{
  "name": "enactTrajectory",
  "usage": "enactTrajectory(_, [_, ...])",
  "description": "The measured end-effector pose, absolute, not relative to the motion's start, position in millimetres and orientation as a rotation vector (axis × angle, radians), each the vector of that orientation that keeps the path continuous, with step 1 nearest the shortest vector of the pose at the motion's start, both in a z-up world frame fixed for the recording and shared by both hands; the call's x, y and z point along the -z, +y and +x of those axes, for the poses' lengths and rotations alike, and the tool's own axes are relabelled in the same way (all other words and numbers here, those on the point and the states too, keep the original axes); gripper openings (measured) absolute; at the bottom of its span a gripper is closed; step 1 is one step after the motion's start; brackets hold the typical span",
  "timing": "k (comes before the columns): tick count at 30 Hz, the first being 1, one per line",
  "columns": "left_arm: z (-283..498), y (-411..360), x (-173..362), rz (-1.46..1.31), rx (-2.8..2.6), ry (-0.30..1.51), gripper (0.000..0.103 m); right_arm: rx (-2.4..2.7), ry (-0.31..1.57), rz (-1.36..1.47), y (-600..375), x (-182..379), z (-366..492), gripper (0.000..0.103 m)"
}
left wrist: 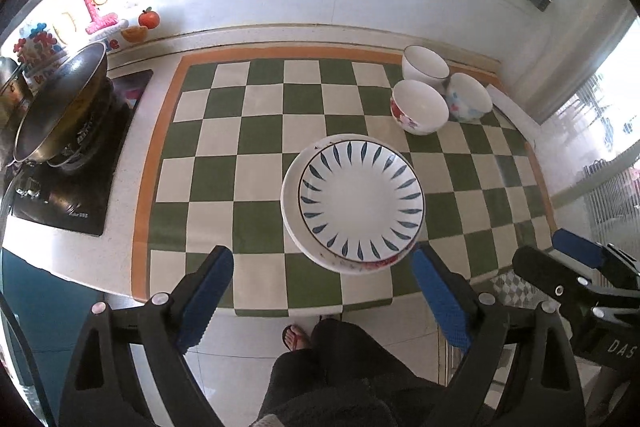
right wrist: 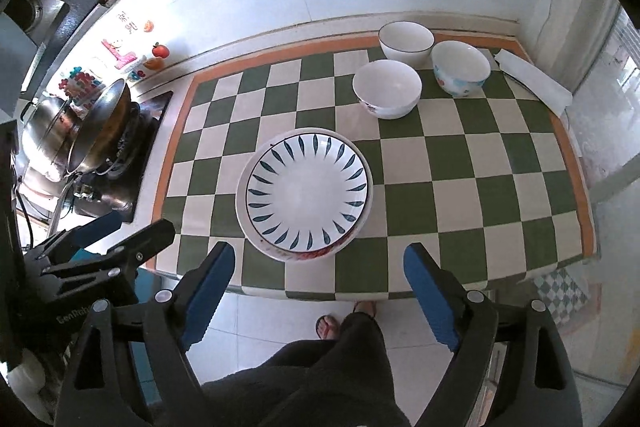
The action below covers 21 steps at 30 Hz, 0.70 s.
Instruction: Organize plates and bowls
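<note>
A stack of plates sits on the green-and-white checkered mat, topped by a white plate with blue leaf marks (left wrist: 360, 201) (right wrist: 306, 189). At the mat's back right stand three bowls: a plain white one with a dark rim (left wrist: 425, 65) (right wrist: 406, 43), a red-flowered one (left wrist: 419, 107) (right wrist: 387, 89) and a blue-flowered one (left wrist: 469, 98) (right wrist: 460, 67). My left gripper (left wrist: 322, 259) hangs open above the near rim of the stack, with nothing between its blue pads. Beside it, my right gripper (right wrist: 320, 253) is also open and empty, high over the counter's front edge.
A steel wok (left wrist: 60, 111) (right wrist: 100, 131) sits on the black stove at the left. A white roll of paper (right wrist: 532, 79) lies at the mat's right edge. A person's dark trousers (right wrist: 340, 367) and sandalled foot (left wrist: 296, 337) show below the counter edge.
</note>
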<state>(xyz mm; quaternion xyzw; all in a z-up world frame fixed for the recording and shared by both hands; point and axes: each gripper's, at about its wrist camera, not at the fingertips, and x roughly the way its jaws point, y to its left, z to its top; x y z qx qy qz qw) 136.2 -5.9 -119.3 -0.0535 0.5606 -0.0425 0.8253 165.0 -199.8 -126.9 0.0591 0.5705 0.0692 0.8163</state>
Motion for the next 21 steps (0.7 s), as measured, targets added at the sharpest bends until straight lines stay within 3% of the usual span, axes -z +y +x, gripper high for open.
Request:
enactTrajectory(11, [160.7,-23.4,116.0,-0.105,0.077,1.174,0.092,-0.16,1.169,0.272,-233.2,125.1,179.8,0.09])
enactTrajectory(21, [306.2,-82.9,168.9,-0.15,0.084,1.282,0.092,-0.104,1.223,0.41,-340.3,188.4,320.1,0.089])
